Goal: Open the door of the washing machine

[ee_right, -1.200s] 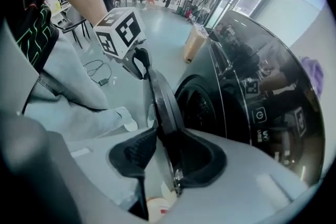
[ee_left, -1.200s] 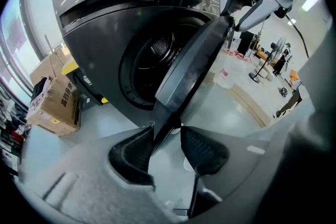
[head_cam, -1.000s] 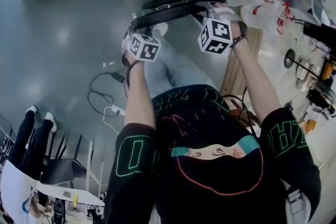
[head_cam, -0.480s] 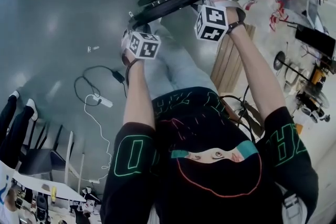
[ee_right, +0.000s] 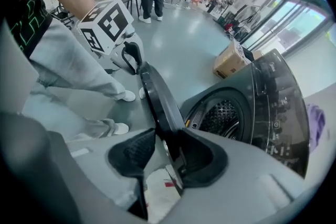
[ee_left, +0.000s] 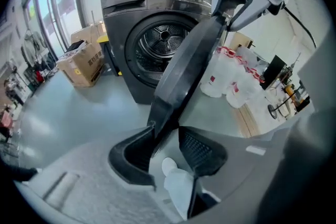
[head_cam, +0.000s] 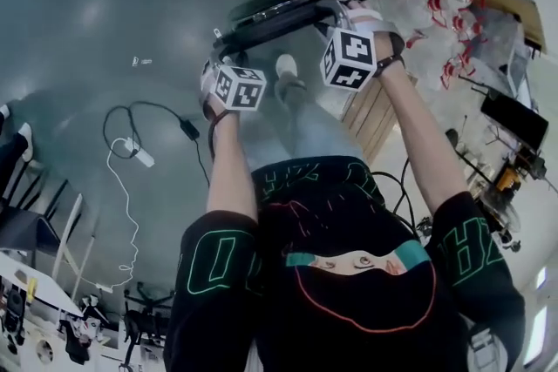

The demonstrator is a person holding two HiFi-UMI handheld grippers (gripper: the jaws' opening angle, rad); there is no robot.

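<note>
– Swinging clear of the washing machine (ee_left: 119, 29), the door (ee_left: 189, 60) stands on edge now, agreed?

– Agreed. In the left gripper view we see it edge-on. Its long axis climbs from the lower centre to the upper right, with the open drum (ee_left: 164, 38) behind it at upper centre. In the head view it is a dark band slanting from middle left up toward the right, across the upper centre.

– And our tongs?

– We have the left gripper (ee_left: 165, 134) astride the near end of the rim. Its jaws are opening, with the rim between them and touching both pad tips. The right gripper (ee_right: 167, 136) is clenched on the far end of the same rim.

– What differs from a second ago?

– The door's slant looks much the same to us, but the floor around it has slid. The cable (head_cam: 144, 113) and the white power strip (head_cam: 139, 154) lie further left and higher. A white shoe (head_cam: 286, 65) shows whole between our two grippers.
</note>
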